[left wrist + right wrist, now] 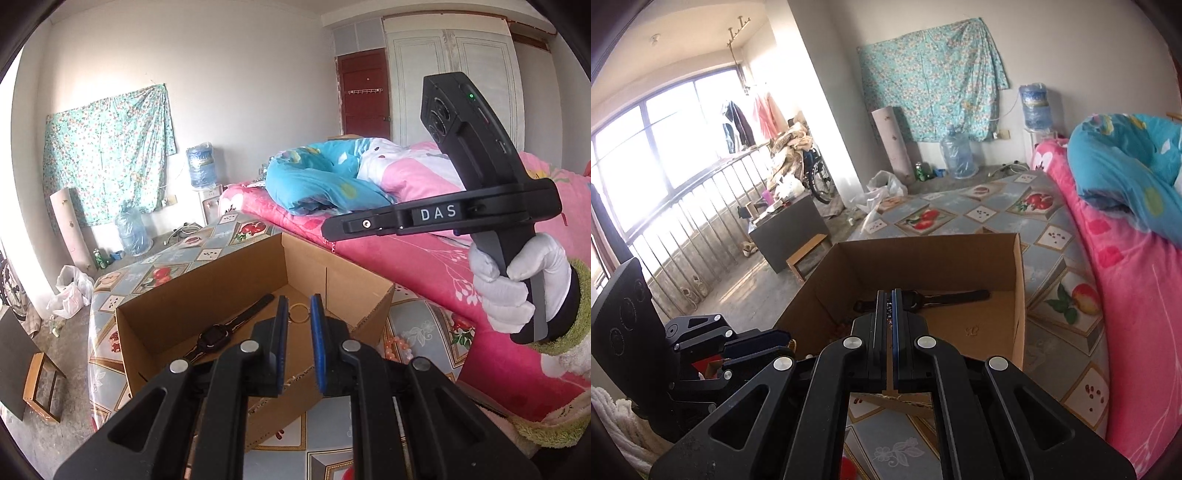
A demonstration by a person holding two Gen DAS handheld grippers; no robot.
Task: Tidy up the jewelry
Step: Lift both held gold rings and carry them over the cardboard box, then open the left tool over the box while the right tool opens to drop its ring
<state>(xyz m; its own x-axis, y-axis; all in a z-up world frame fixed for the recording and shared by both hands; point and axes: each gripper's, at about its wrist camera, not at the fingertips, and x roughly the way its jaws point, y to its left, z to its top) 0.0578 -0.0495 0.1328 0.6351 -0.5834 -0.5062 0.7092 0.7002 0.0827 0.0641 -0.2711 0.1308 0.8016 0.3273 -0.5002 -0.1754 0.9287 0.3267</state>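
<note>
A: From the left wrist view, the left gripper hangs above the open brown cardboard box, its blue-padded jaws a narrow gap apart with nothing pinched between them. In the box lies a black wristwatch with a dark strap, and a thin gold ring-shaped bangle shows through the gap, on the box floor.

B: And the other tool?

A: The right gripper is up at the right, held by a white-gloved hand, its jaws together. A string of pale pink beads lies on the fruit-patterned tablecloth, just beside the box.

B: The right wrist view?

A: The right gripper has its jaws pressed together on a small beaded chain, which shows in the slit between the pads. The cardboard box sits below it with the wristwatch inside. The left gripper is at the lower left; something gold peeks beside it, too small to identify.
</note>
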